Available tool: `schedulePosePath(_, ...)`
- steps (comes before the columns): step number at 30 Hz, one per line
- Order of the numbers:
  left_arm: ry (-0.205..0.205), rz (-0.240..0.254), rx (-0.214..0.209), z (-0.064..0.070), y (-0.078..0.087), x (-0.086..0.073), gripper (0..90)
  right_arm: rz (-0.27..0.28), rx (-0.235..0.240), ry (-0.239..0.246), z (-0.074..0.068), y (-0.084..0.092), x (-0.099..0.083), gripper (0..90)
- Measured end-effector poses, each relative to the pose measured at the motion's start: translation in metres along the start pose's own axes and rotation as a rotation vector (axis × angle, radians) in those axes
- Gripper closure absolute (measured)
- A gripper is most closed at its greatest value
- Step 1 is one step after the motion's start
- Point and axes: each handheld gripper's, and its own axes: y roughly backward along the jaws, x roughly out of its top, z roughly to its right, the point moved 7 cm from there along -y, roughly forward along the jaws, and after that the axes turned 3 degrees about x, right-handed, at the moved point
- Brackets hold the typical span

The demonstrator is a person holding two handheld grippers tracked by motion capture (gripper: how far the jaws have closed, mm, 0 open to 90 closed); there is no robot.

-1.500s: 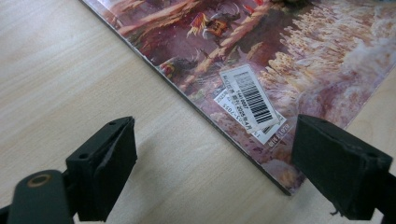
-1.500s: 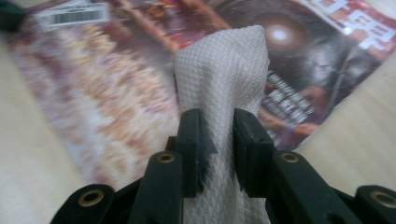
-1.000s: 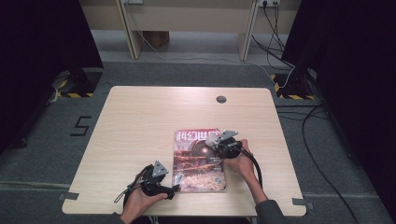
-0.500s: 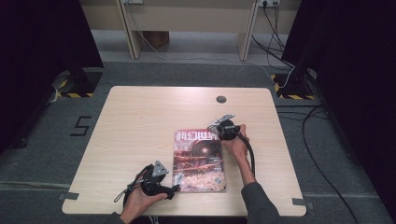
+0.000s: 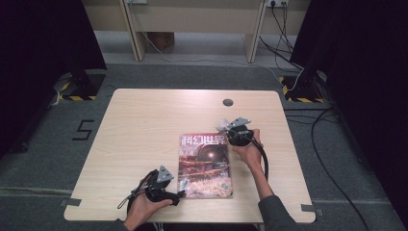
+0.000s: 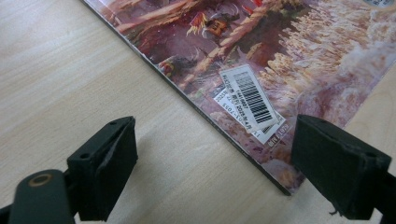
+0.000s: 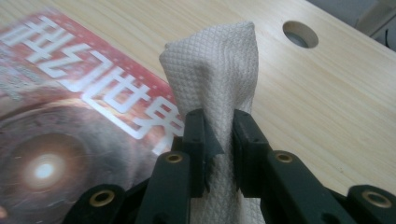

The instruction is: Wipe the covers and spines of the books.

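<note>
While the left claw [image 5: 180, 195] stood open at the magazine's [image 5: 206, 166] near-left corner, the right claw [image 7: 218, 135], now lifted farther away, gripped a paper towel [image 7: 215, 79].

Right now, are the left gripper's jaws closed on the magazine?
No, the left gripper stands open, its jaws apart astride the magazine corner.

Right gripper [image 5: 230, 129] with pinched paper towel [image 7: 215, 88], now farther up the magazine [image 5: 206, 166].

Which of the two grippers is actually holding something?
The right gripper: its jaws pinch a folded white paper towel over the magazine's top corner. The left gripper stands open, straddling the magazine's bottom corner.
</note>
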Motion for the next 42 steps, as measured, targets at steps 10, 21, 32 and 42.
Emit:
schedulePosePath(10,-0.003,0.006,0.007,0.001,0.000,0.000,13.8,0.083,0.037,-0.007,-0.005,0.032,-0.012,77.7)
schedulePosePath(21,-0.014,0.012,0.014,0.002,0.001,0.000,14.7,0.073,0.019,-0.030,0.007,0.060,-0.046,77.7)
schedulePosePath(32,-0.021,0.017,0.004,0.003,0.002,0.001,18.4,0.032,-0.033,-0.112,0.033,0.089,-0.098,77.6)
schedulePosePath(42,-0.019,0.014,-0.012,0.004,0.003,0.000,19.1,0.003,-0.044,-0.144,0.039,0.095,-0.118,77.6)
